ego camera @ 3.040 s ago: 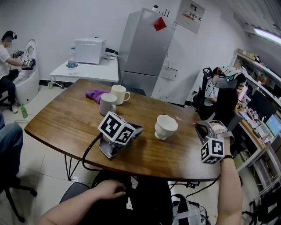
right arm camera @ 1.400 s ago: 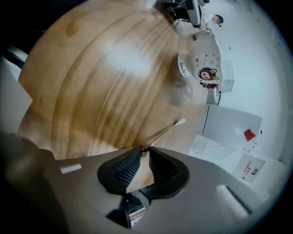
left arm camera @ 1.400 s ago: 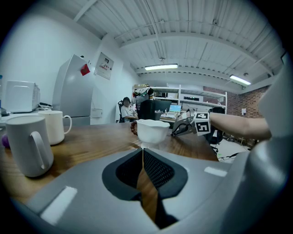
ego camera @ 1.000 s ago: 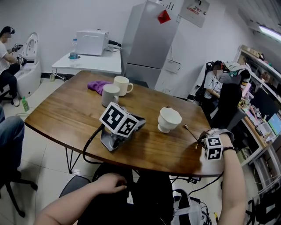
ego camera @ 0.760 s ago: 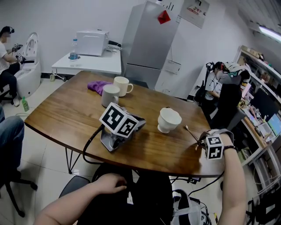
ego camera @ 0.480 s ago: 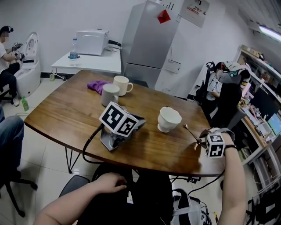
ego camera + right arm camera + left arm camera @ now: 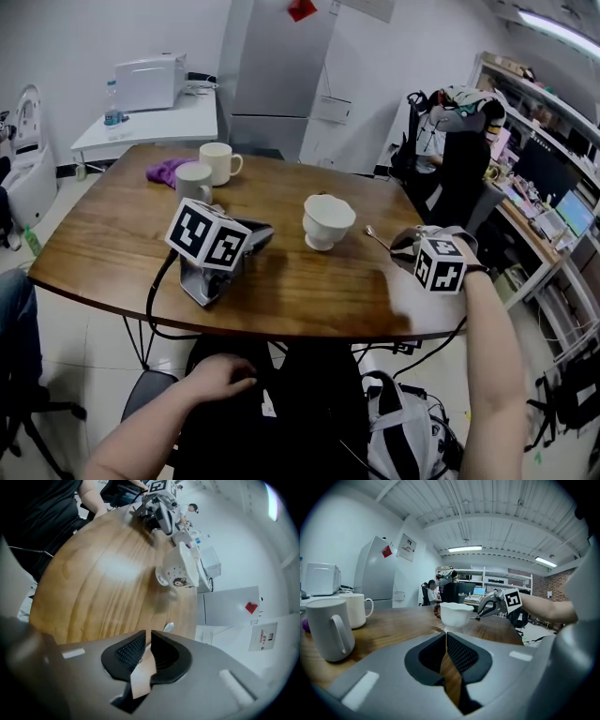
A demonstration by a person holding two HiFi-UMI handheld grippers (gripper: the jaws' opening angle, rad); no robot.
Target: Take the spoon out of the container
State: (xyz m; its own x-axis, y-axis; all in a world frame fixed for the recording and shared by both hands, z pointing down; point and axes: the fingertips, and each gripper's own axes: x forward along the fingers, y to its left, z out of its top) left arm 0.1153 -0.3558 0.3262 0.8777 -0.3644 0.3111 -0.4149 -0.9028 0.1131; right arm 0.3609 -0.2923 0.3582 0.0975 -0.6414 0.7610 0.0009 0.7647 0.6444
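Office clutter rings a wooden table (image 7: pixel 112 234); at far left a white side table (image 7: pixel 159 122) carries a white boxy appliance (image 7: pixel 150 82), and a tall grey refrigerator (image 7: pixel 272 66) stands behind it. On the wood's far left side a purple cloth (image 7: pixel 167 171) lies just beside two mugs; the grey mug (image 7: pixel 194 182) is nearer, the white mug (image 7: pixel 217 161) behind it.

Toward the middle, the left gripper (image 7: pixel 265 230) lies on the table with nobody holding it; the person's left hand (image 7: pixel 225 378) rests on the lap below the table edge. In the left gripper view its jaws meet at the tips with nothing between them; it is closed and empty, pointing toward the container.

Right of it the container (image 7: pixel 328 219), a white footed cup, stands upright on the wood, well apart from the mugs.

The spoon (image 7: pixel 375 236) is outside the container, just to its right and clear of its rim; its bowl points toward the cup, and its handle runs back into the right gripper (image 7: pixel 401 246). In the right gripper view the jaws are closing, with only a narrow slit left; the handle sits between the pads and the spoon's bowl pokes out past the tips; whether the spoon touches the table I cannot tell. The marker cube (image 7: pixel 439 264) rides on top of that gripper, above the person's wrist.

At far right, shelves and desks (image 7: pixel 562 206) hold monitors and loose gear.
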